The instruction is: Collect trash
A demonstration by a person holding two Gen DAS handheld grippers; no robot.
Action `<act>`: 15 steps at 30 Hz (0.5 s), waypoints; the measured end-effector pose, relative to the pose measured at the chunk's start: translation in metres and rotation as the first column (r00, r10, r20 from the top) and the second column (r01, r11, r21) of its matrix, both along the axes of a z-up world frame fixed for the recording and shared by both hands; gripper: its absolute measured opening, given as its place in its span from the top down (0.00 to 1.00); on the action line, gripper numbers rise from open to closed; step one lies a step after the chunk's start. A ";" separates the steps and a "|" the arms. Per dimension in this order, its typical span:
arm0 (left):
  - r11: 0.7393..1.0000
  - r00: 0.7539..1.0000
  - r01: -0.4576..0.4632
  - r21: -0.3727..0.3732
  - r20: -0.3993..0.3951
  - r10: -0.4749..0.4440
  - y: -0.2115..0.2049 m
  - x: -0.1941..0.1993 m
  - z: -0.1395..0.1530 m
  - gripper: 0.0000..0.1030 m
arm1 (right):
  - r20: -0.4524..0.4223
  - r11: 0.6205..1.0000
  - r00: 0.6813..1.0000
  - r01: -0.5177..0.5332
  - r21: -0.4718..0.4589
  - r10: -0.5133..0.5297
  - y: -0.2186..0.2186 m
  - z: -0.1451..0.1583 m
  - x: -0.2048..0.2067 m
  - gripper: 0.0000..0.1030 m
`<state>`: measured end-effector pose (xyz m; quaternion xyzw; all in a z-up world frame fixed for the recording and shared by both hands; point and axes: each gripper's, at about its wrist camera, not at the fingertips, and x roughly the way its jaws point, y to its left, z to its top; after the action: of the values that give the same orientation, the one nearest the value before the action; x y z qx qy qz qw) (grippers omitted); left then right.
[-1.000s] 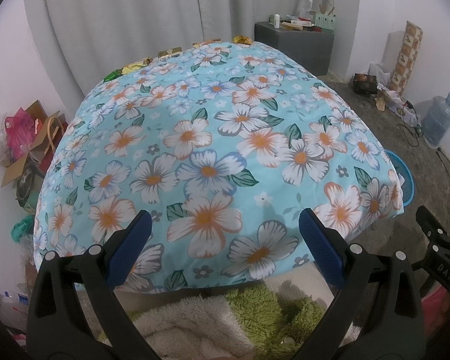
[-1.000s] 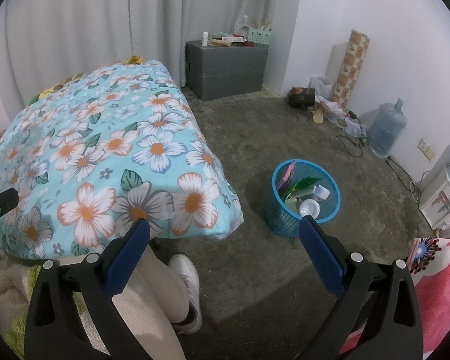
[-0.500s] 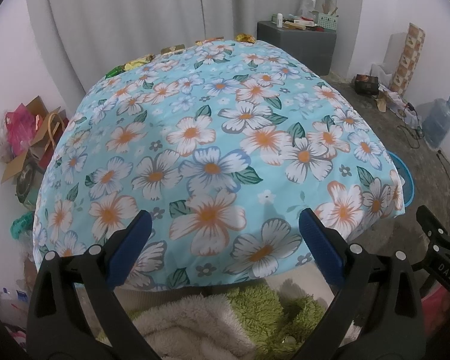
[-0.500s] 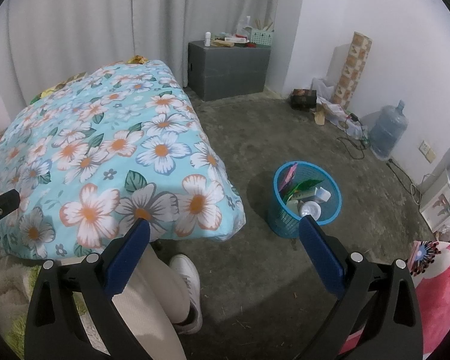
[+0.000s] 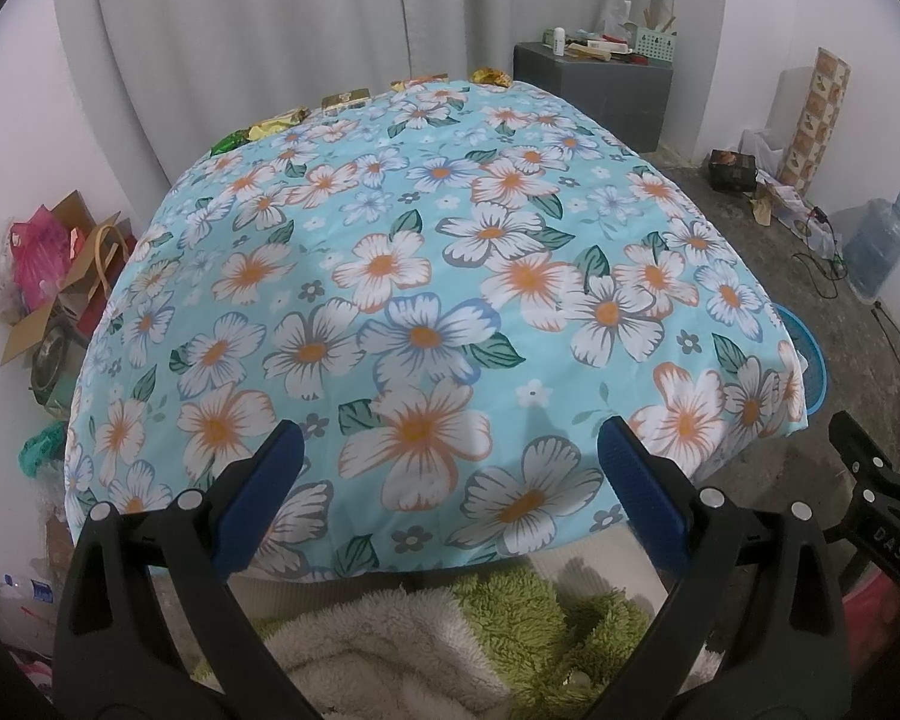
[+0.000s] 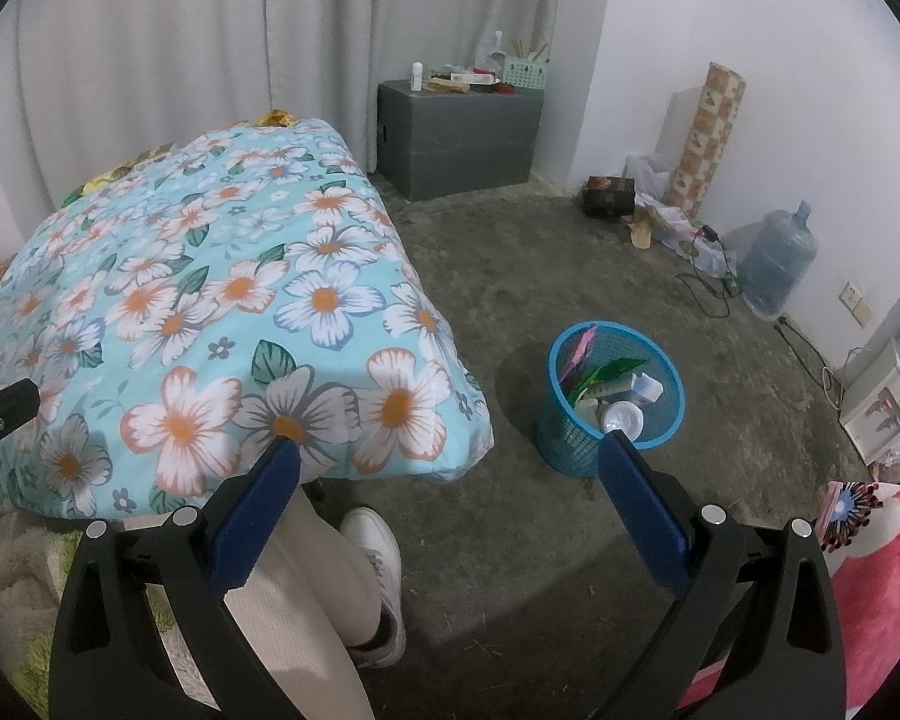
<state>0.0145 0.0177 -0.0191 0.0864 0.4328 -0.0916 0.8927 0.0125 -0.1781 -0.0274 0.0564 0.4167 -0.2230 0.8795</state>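
Observation:
A table under a blue floral cloth (image 5: 426,276) fills the left wrist view. Several pieces of trash lie along its far edge: a green wrapper (image 5: 229,143), a yellow wrapper (image 5: 277,122), a small box (image 5: 345,98) and a gold wrapper (image 5: 491,75). My left gripper (image 5: 450,492) hangs open over the near edge, holding nothing. In the right wrist view a blue mesh waste basket (image 6: 615,396) with trash inside stands on the floor right of the table (image 6: 210,300). My right gripper (image 6: 450,504) is open and empty, above the floor between table and basket.
A person's leg and white shoe (image 6: 372,564) are below the table's near corner. A grey cabinet (image 6: 459,132) stands at the back wall, a water jug (image 6: 777,264) and cables at the right wall. Bags and boxes (image 5: 54,276) pile up left of the table.
Both views have shifted slightly, as the grippers lifted and drew back a little. Both grippers stay open and empty.

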 end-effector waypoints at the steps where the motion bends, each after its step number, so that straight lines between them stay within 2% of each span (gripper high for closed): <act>1: 1.000 1.000 0.001 0.000 0.001 -0.001 0.000 0.001 0.000 0.09 | -0.001 1.000 1.000 0.000 0.000 0.000 -0.002 0.000 -0.001 0.06; 15: 1.000 1.000 0.004 -0.001 -0.001 -0.004 0.001 0.005 0.000 0.09 | 0.002 1.000 1.000 -0.002 0.004 0.002 0.000 -0.001 0.002 0.06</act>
<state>0.0196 0.0192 -0.0195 0.0868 0.4328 -0.0938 0.8924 0.0146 -0.1779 -0.0287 0.0579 0.4161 -0.2213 0.8801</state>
